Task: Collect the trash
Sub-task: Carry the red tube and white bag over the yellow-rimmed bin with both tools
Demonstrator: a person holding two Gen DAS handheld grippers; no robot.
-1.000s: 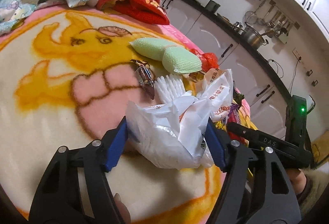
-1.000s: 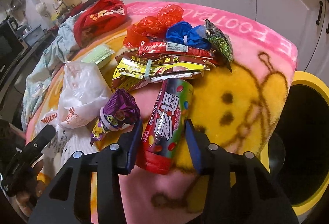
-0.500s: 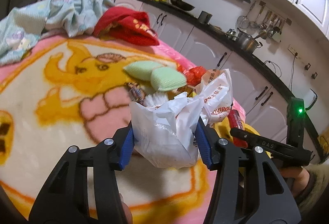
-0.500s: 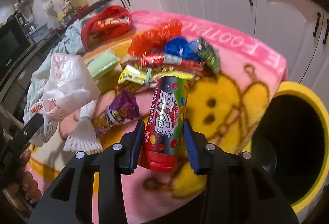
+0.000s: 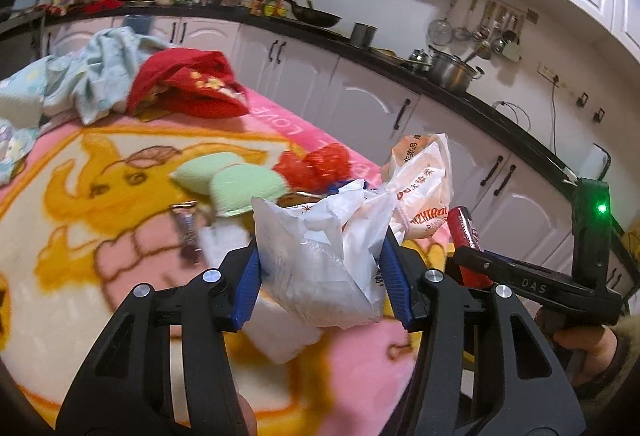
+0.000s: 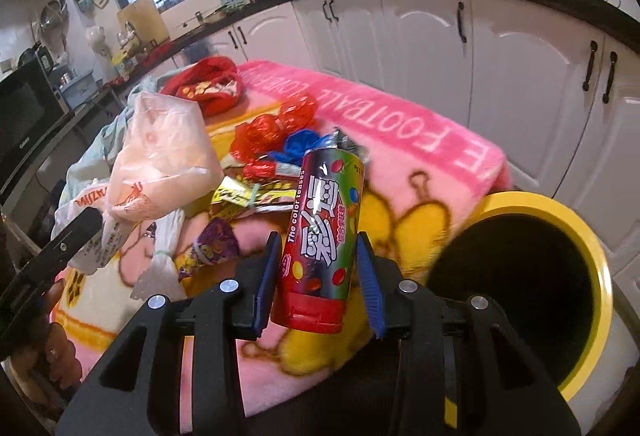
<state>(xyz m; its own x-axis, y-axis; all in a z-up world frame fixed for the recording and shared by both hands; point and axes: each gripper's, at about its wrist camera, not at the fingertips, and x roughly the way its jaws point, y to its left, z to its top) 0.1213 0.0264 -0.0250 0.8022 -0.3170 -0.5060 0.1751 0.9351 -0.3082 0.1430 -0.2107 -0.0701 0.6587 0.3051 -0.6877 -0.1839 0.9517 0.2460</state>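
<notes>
Carry step: my left gripper (image 5: 320, 272) fingers clamp a crumpled white plastic bag (image 5: 320, 260), my right gripper (image 6: 318, 282) fingers a red cylindrical candy tube (image 6: 320, 240); next, I judge, release over the yellow-rimmed round bin (image 6: 600, 276).

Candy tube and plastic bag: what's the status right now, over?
Left gripper clamps white plastic bag. Right gripper clamps candy tube, lifted. Yellow-rimmed bin open at right; nothing in the way.
</notes>
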